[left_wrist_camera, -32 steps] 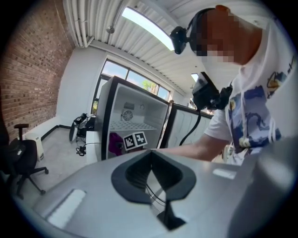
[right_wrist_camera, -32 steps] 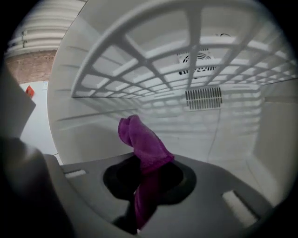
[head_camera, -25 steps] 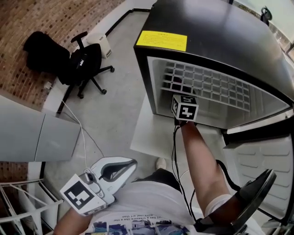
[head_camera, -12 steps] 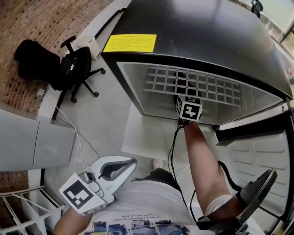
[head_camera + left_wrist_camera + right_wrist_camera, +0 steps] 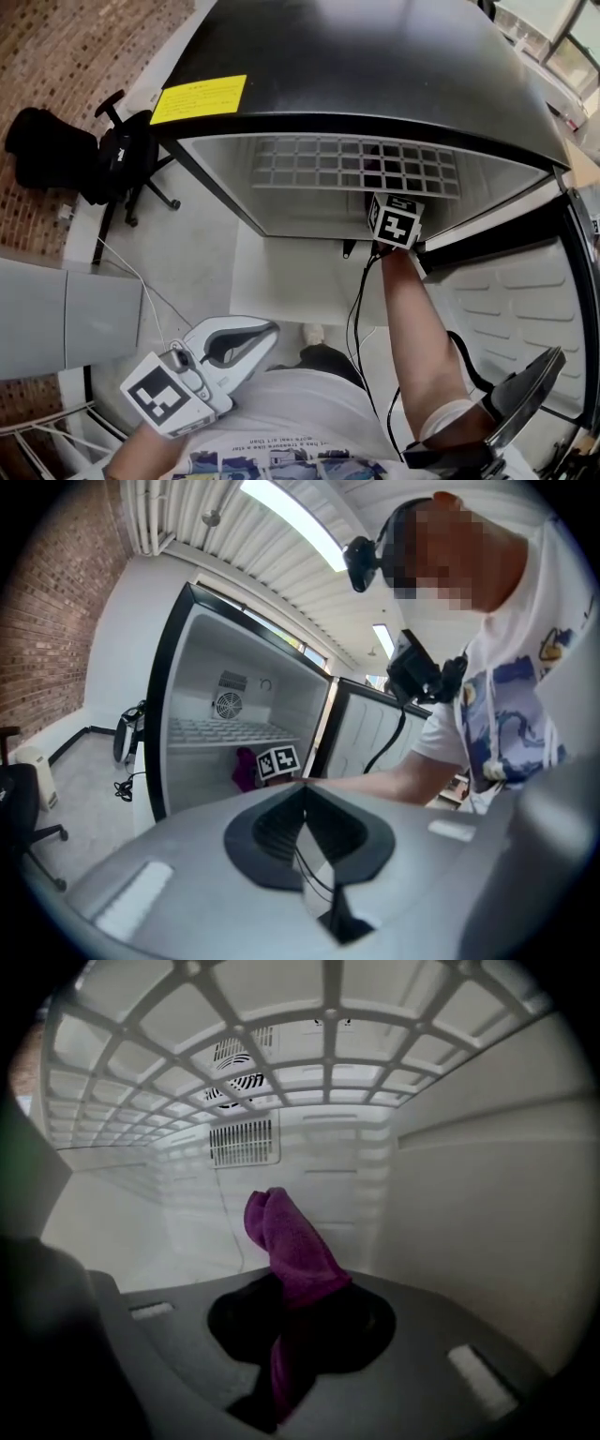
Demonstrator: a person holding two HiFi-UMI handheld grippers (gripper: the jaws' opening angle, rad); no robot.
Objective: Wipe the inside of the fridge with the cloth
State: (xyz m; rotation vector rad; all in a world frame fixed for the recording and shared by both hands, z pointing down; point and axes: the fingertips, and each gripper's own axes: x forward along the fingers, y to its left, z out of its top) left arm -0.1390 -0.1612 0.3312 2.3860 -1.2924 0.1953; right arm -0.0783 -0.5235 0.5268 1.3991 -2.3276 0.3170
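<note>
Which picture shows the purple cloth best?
The right gripper view: the cloth fills the middle, pinched in the right gripper inside the fridge. The left gripper view shows it only as a small purple patch far off. In the head view it cannot be made out.

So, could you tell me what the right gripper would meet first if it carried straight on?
Probably the fridge's back wall, with the cloth in the right gripper's jaws touching first; depth is unclear.
</note>
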